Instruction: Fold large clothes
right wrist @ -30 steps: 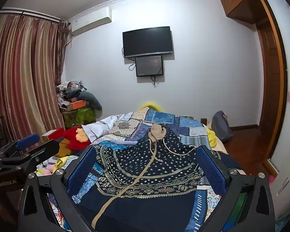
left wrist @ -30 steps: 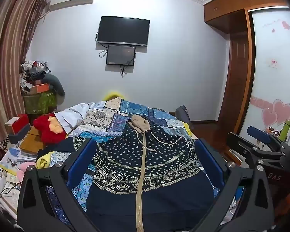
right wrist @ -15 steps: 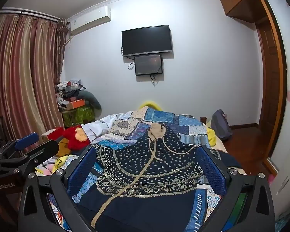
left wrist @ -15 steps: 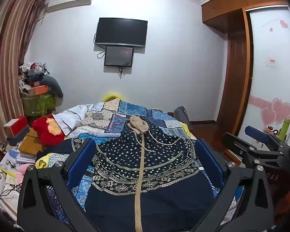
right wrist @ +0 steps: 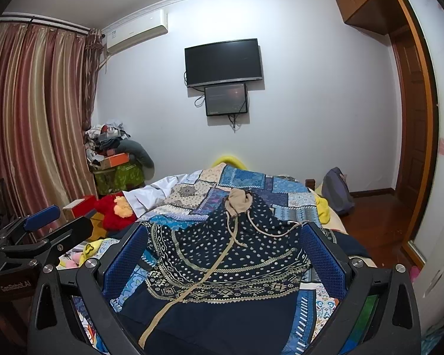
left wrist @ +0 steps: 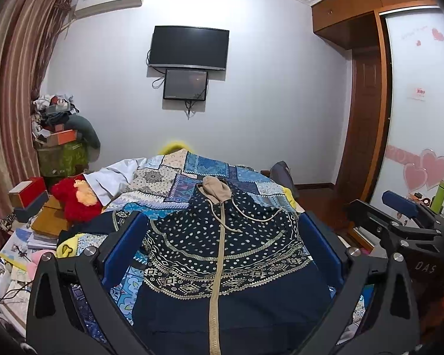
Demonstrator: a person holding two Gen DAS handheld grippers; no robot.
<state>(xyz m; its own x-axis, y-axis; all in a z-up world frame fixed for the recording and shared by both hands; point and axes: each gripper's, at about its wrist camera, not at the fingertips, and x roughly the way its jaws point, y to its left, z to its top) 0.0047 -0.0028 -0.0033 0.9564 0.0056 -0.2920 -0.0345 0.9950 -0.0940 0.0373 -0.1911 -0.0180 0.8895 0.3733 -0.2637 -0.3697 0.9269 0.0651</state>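
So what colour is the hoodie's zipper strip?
Beige, running down the navy dotted hoodie; the zipper strip shows best in the left wrist view.

Left tool (left wrist: pixel 222 250) and right tool (right wrist: pixel 223 254) are hovering above the bed (left wrist: pixel 210 171), jaws spread wide, nothing between the pads. The hooded jacket (left wrist: pixel 222 245) is lying flat across the near half of the bed, leaving open air above it. On the bed's left side, a red plush toy (left wrist: pixel 74 198), stacked boxes (left wrist: pixel 29 195) and books (left wrist: pixel 41 233) are crowding the edge, blocking a low pass there. On the right, the other tool (left wrist: pixel 399 222) is occupying the space beside the wardrobe door (left wrist: pixel 417 118). Patchwork quilt (right wrist: pixel 245 186) beyond the hood is lying flat.
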